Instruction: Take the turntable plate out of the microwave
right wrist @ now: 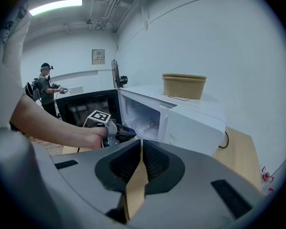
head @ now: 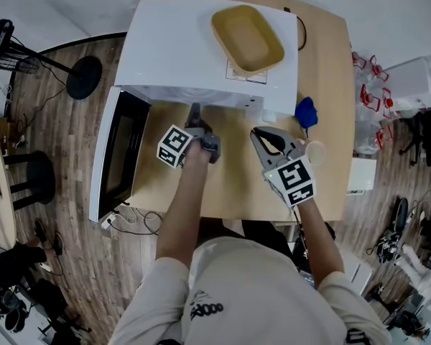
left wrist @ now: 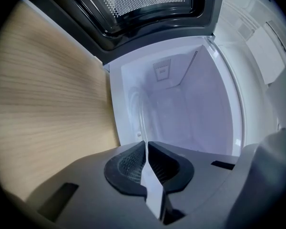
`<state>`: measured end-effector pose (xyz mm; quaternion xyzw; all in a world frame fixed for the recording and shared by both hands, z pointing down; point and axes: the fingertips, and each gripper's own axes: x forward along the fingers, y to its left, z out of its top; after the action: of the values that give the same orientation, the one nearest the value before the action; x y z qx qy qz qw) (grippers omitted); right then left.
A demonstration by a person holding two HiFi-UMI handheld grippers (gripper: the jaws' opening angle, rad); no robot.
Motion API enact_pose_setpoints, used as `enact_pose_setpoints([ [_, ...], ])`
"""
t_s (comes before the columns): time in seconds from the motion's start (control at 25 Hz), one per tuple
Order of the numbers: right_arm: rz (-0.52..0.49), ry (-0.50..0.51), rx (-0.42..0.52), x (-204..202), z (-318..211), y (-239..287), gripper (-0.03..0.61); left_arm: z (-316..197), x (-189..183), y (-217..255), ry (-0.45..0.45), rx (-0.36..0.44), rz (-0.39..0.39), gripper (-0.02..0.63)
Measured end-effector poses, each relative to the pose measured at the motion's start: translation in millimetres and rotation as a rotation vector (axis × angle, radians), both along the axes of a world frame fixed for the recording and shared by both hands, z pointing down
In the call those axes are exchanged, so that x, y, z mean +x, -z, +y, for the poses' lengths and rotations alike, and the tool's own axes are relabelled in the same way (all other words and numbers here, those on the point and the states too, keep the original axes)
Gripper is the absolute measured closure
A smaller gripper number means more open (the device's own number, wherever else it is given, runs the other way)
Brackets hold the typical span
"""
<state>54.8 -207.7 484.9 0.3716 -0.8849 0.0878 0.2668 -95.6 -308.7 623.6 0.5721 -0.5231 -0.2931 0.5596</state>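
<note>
Pinched between the jaws of the left gripper (left wrist: 144, 146), ribbed black pads almost together: the thin, clear rim of the turntable plate (left wrist: 141, 123), seen edge-on as a pale curved line. Glassy and round-edged, sitting inside the smooth white cavity of the microwave (head: 194, 49), with only the near rim in the grip. Reaching in through the front opening, beside the door (head: 118, 157) swung wide: dark glass with a dotted mesh screen, set in a glossy black frame.

Pressed flat together, with nothing between them, on the right gripper (head: 258, 134). Held above the pale wood-grain table (head: 237, 185), near the microwave's front on its control side but not touching it.

Boxy white casing, plain and matte. On top, toward the right: a shallow oblong tan bowl (head: 248, 38) with rounded corners and a rolled rim, looking like pressed paper.
</note>
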Motion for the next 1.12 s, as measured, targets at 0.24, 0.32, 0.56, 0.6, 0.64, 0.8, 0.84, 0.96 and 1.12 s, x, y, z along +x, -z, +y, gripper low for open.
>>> enact_pose_setpoints([
  [0.24,-0.019,0.007,-0.009,-5,2,0,0.571,21,2,-11,0.014,-0.016,0.014,0.583],
  [0.32,-0.022,0.016,-0.008,-9,2,-1,0.571,27,-2,-12,0.017,-0.007,0.008,0.583],
  [0.56,-0.028,0.033,-0.002,-21,5,1,0.571,30,-10,-12,0.002,-0.002,-0.016,0.583],
  [0.6,-0.027,0.035,-0.002,-21,6,1,0.571,30,-10,-12,-0.002,-0.001,-0.025,0.580],
  [0.64,-0.026,0.034,-0.002,-21,7,1,0.571,29,-9,-12,-0.005,0.000,-0.032,0.574],
  [0.8,-0.018,0.028,-0.006,-17,10,-1,0.571,19,-10,-18,-0.009,-0.013,-0.001,0.463],
  [0.84,-0.016,0.026,-0.007,-16,10,-2,0.571,15,-10,-21,-0.012,-0.017,0.010,0.454],
  [0.96,-0.009,0.016,-0.013,-12,11,-5,0.571,5,-10,-28,-0.011,-0.023,0.044,0.439],
  [1.12,-0.001,0.004,-0.023,-6,13,-8,0.571,-6,-9,-29,-0.001,-0.001,0.115,0.425],
])
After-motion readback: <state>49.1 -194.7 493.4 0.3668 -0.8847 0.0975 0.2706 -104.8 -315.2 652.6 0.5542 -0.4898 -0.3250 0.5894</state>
